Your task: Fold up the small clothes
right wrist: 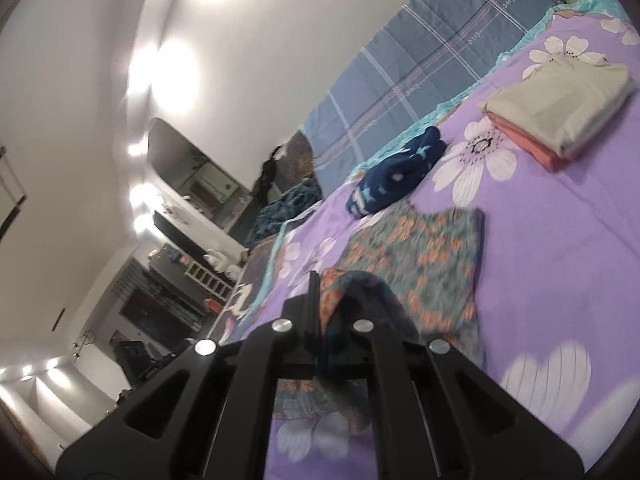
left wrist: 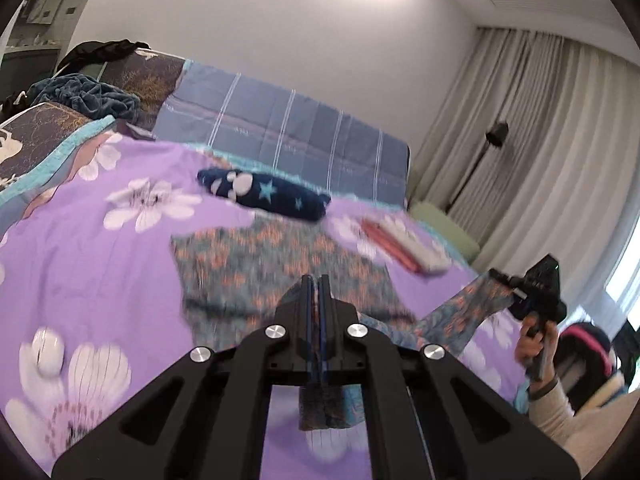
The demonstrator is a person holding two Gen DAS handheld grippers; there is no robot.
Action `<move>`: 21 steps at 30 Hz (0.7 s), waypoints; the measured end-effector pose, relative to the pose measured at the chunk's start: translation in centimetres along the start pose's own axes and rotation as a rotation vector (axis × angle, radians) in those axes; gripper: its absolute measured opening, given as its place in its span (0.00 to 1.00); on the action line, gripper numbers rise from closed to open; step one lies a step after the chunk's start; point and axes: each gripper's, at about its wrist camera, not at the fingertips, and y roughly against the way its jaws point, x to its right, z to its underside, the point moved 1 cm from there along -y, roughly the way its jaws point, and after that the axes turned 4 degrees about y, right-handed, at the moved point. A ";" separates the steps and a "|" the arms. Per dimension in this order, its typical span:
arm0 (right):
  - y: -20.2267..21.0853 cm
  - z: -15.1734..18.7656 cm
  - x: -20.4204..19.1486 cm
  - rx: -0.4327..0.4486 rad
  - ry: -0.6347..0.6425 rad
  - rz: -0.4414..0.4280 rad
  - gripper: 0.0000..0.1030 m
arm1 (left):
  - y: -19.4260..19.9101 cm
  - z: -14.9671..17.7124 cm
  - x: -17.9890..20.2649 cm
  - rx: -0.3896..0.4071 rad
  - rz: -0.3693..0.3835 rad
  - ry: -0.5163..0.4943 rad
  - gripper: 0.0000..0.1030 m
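Gripping: left claw (left wrist: 319, 280) is pinching the floral garment (left wrist: 280, 264).
Right claw (right wrist: 320, 280): clamping that garment's other edge.
Bed (left wrist: 100, 264): lying underneath the cloth.

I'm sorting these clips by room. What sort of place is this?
Most likely a home bedroom. The work surface is a bed with a purple flowered sheet, a plaid quilt lies against the wall, long curtains hang at the window, and folded clothes are stacked on the sheet.
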 end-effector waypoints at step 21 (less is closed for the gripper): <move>-21.0 -3.3 15.8 -0.254 -0.094 0.316 0.03 | -26.0 -3.4 -19.8 -0.237 -0.283 0.377 0.02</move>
